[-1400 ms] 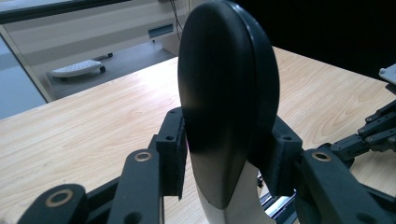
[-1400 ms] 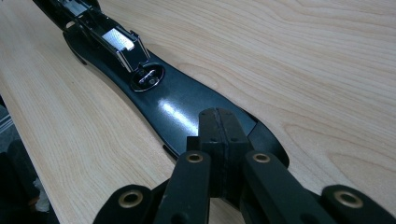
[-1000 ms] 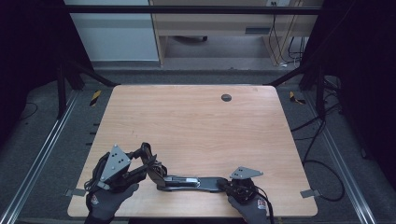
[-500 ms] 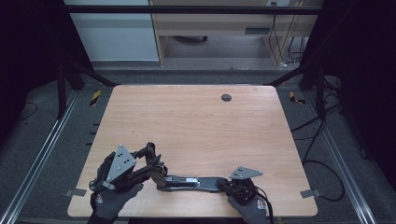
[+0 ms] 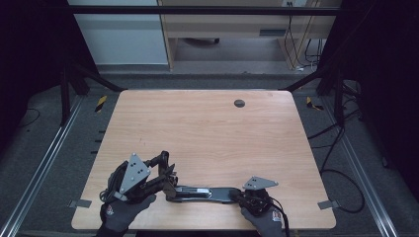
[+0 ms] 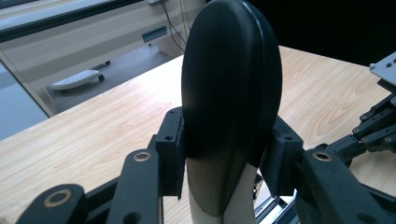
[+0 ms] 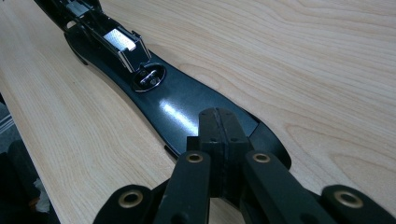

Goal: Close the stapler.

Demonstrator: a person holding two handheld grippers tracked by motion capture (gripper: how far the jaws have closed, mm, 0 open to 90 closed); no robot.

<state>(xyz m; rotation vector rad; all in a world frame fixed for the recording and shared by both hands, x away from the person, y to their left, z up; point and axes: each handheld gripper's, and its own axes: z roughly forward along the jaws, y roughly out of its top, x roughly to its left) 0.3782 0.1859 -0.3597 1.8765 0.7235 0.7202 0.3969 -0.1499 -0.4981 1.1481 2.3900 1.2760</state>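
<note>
High view, left gripper (image 5: 165, 178): near the table's (image 5: 207, 128) front edge, held in a gloved hand (image 5: 121, 217); its jaws close on the left end of a long black tool (image 5: 202, 192).
High view, tool: it lies flat between the two claws, parallel to the front edge and just ahead of both hands.
High view, right gripper (image 5: 239, 196): at the tool's right end, touching it, with a gloved hand (image 5: 267, 222) behind.
High view, far side: a small dark grommet (image 5: 239, 103) sits well beyond both claws, out of the way.
Left gripper view, grip: the pads (image 6: 179, 158) press on both edges of a rounded black blade end (image 6: 231, 93) that rises ahead of the jaws; clenched on it.
Left gripper view, beyond: the other claw's linkage (image 6: 373, 130) shows off to the right.
Right gripper view, right gripper (image 7: 217, 122): jaws fully together, tips resting on top of the tool's glossy flat end (image 7: 187, 107), grasping nothing.
Right gripper view, ahead of the tips: a round metal pivot (image 7: 148, 77) and a silver clip (image 7: 119, 41) farther along.
Risk, slip: the blade end is smooth and tapered, so the left pads may slide off if the hand lifts or twists.
Risk, skid: the shut right tips only press down on glossy plastic; a sideways push could send them skating off.
Risk, edge: the tool sits near the front edge, so a pull toward the person could drop it.
</note>
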